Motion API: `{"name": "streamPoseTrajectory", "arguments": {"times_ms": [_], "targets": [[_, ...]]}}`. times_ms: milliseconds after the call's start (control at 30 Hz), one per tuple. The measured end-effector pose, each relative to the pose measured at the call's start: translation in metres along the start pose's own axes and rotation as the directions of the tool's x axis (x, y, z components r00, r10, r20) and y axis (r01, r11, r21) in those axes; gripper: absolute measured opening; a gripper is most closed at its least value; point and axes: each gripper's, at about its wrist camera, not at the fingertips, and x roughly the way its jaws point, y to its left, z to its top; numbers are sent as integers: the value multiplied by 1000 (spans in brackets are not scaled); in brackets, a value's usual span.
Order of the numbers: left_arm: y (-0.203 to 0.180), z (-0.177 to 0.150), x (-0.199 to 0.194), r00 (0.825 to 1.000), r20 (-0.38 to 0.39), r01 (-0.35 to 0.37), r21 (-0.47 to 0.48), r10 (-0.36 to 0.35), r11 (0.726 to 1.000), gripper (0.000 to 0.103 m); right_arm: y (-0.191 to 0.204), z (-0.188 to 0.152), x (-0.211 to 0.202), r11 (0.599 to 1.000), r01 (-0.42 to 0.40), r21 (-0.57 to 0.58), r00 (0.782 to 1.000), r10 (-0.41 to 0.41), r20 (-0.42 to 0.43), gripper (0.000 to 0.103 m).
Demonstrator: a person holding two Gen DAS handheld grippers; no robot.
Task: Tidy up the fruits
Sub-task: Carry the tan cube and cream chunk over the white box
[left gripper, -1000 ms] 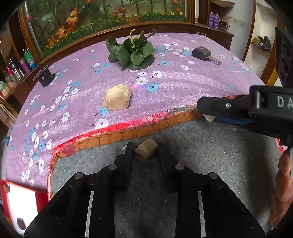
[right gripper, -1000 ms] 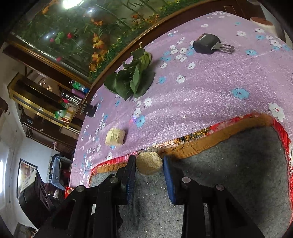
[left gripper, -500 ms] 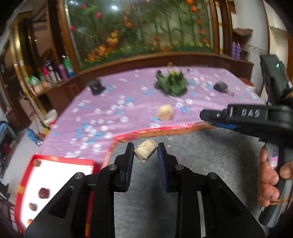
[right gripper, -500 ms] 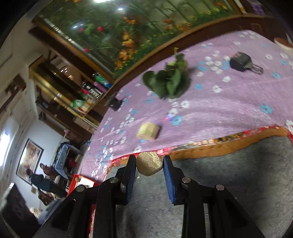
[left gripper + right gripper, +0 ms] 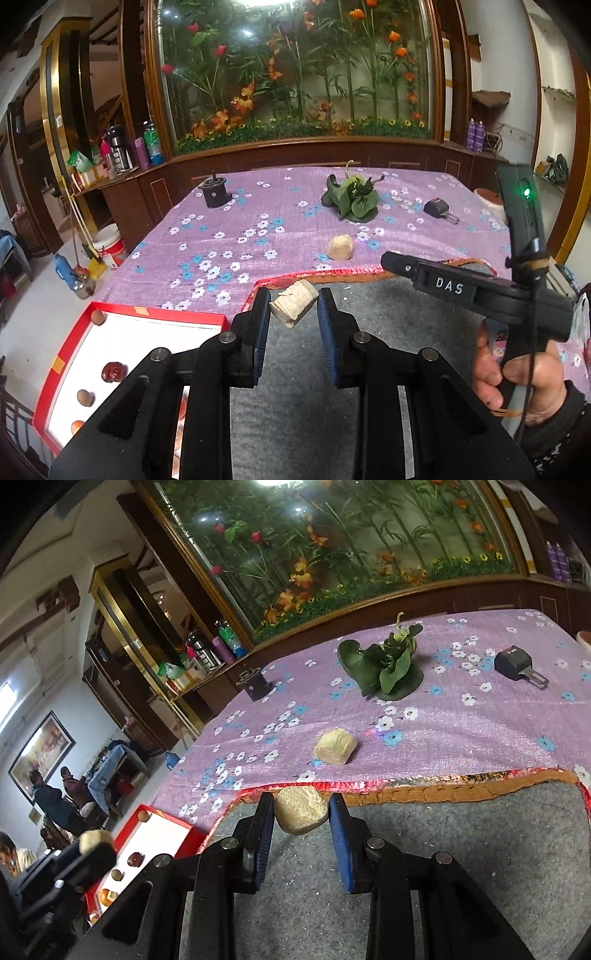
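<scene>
My left gripper is shut on a tan ridged fruit chunk, held tilted above the grey mat. My right gripper is shut on a rounder beige fruit piece over the mat's far edge. A third tan chunk lies on the purple flowered cloth beyond the mat. A red-rimmed white tray with several small fruits sits low at the left. The right gripper shows in the left wrist view, a hand on its handle.
A bunch of green leaves, a black key fob and a black cylinder lie further back on the cloth. Behind stands a wooden cabinet with a flower display. People stand far left in the room.
Both grippers have risen and pulled back with their pieces still held. The left swung left, bringing the red tray into view. The right one rolled, so the table looks more level.
</scene>
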Motion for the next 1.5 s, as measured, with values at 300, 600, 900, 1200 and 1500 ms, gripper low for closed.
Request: {"name": "streamPoseTrajectory", "arguments": {"times_ms": [300, 600, 900, 1200, 1500], "targets": [[7, 0, -7, 1000, 9, -1, -19, 1, 1000, 25, 0, -1, 0, 1000, 18, -19, 1000, -18, 6, 29], [10, -3, -6, 1000, -1, -5, -27, 5, 1000, 25, 2, -4, 1, 999, 34, -31, 999, -34, 5, 29], [18, -5, -5, 1000, -8, -10, -45, 9, 999, 25, 4, -5, 3, 998, 50, -49, 999, -50, 2, 29], [31, -16, -9, 1000, -18, 2, -67, -3, 998, 25, 5, -9, 7, 995, 72, -69, 997, -72, -4, 29], [56, -22, -28, 1000, 12, 1, -116, 0, 993, 25, 3, -14, 10, 991, 106, -78, 994, -107, -4, 29]]}}
